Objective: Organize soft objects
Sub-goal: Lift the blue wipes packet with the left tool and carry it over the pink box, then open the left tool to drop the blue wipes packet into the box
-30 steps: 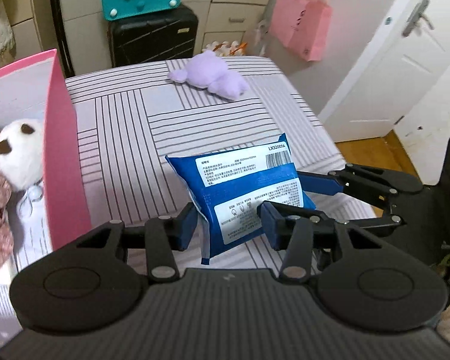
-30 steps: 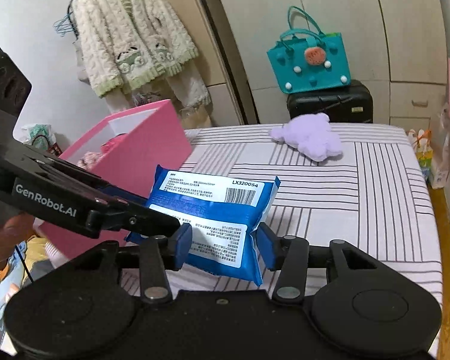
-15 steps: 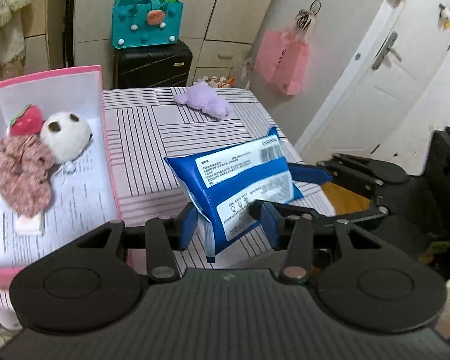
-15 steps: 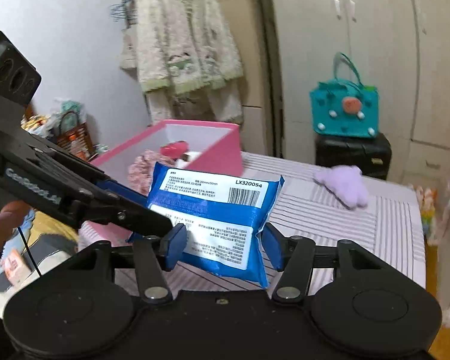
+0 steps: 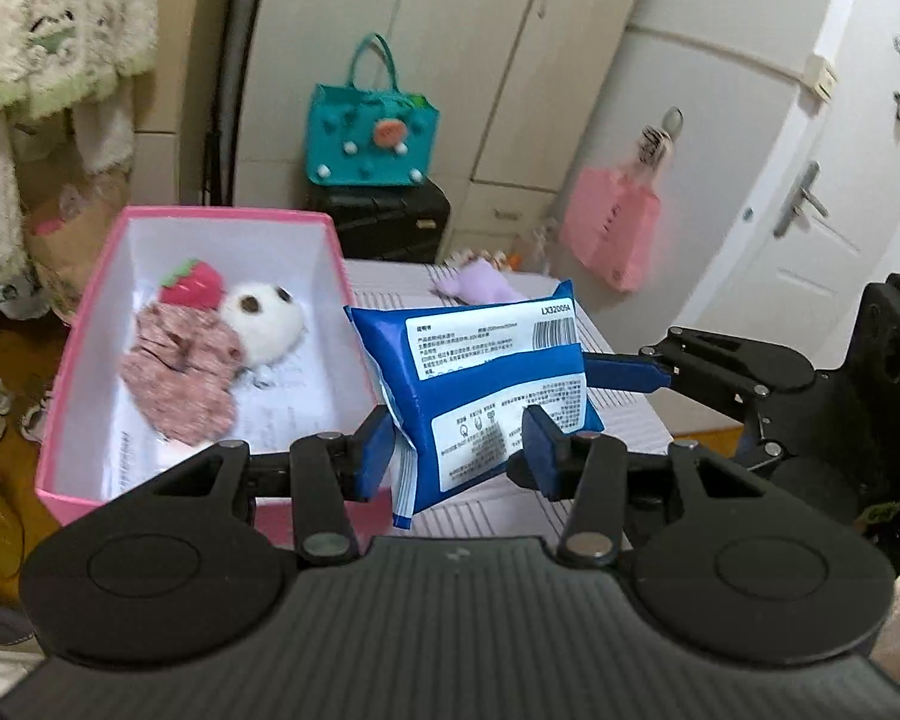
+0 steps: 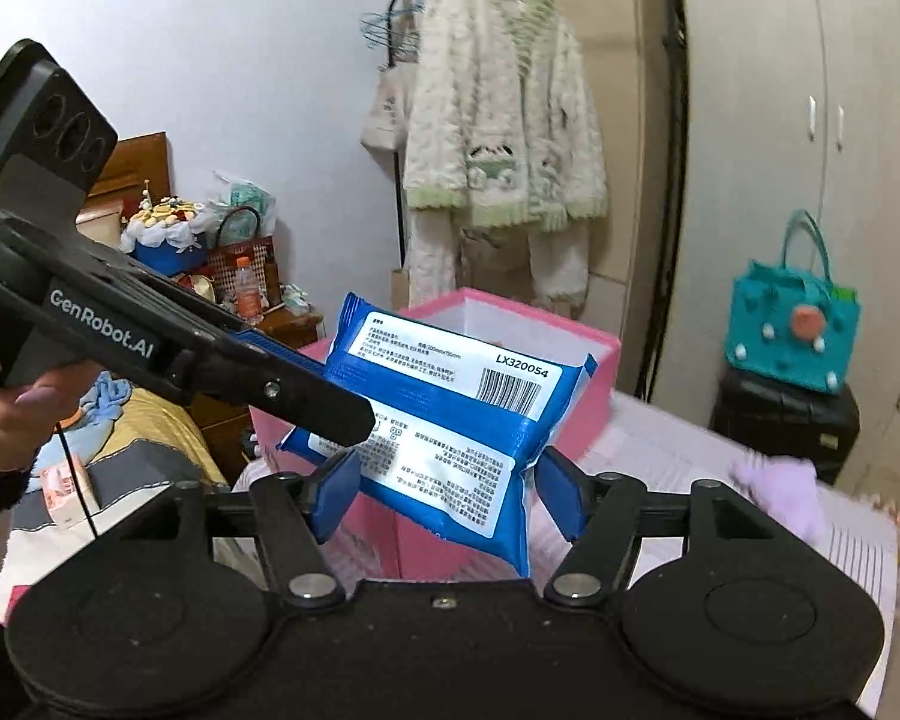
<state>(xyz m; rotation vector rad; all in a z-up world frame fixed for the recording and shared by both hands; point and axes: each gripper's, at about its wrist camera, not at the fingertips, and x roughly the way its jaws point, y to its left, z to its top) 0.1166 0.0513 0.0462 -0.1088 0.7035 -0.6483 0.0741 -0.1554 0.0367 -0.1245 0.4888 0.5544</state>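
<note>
Left wrist view: the left gripper [image 5: 459, 447] pinches the blue wipes pack [image 5: 480, 387] by its near corner, the pack's long axis running across toward the right gripper [image 5: 624, 373]. The pink box [image 5: 72, 324] lies just left, open-topped.

Right wrist view: the right gripper's [image 6: 450, 492] jaws have just been opening; the pack hangs between them, the pads apparently clear of it.

Seeing blue pack [image 5: 480, 396] w/ white label panels & black barcode. Pink box [image 5: 84, 300], white inside. In it: red strawberry plush [image 5: 193, 283], white plush [image 5: 264, 324] w/ dark spots, pink-brown patterned cloth [image 5: 180, 381]. Lilac plush [image 5: 480, 288] behind. Teal bag [image 6: 792, 324].
</note>
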